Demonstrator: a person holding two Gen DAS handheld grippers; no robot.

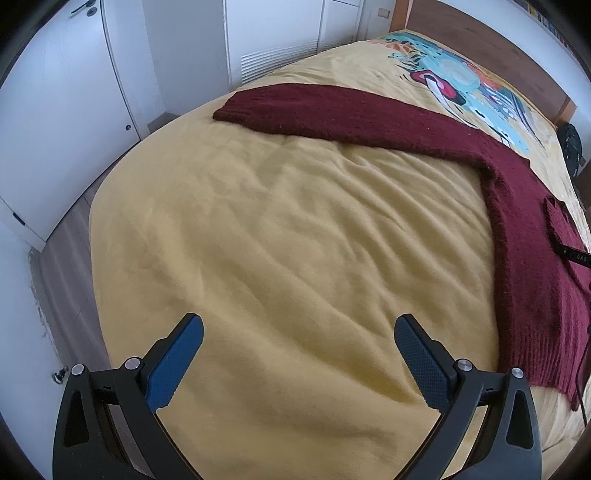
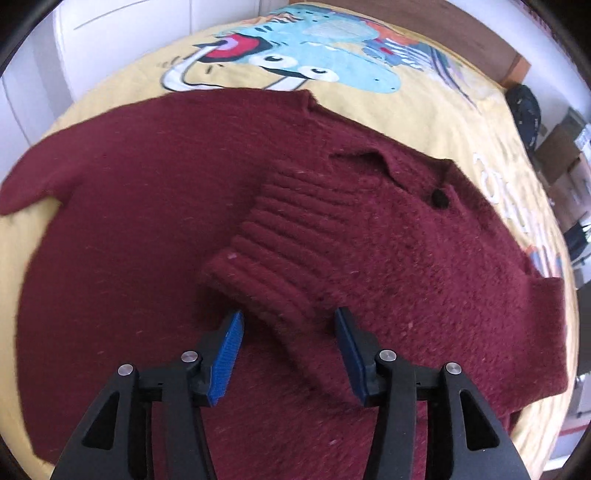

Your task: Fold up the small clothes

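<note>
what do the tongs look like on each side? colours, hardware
Both match. Left tongs: black angular linkage arms with triangular cut-outs, silver round pivot pins, blue textured pads. Right tongs: same black frame, silver pins, blue ribbed pads. No cables or sleeves visible.

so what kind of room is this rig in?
Most likely a bedroom at home. The maroon sweater lies on a bed with a yellow cartoon-print cover and a wooden headboard; white cupboard doors stand beside it.
</note>
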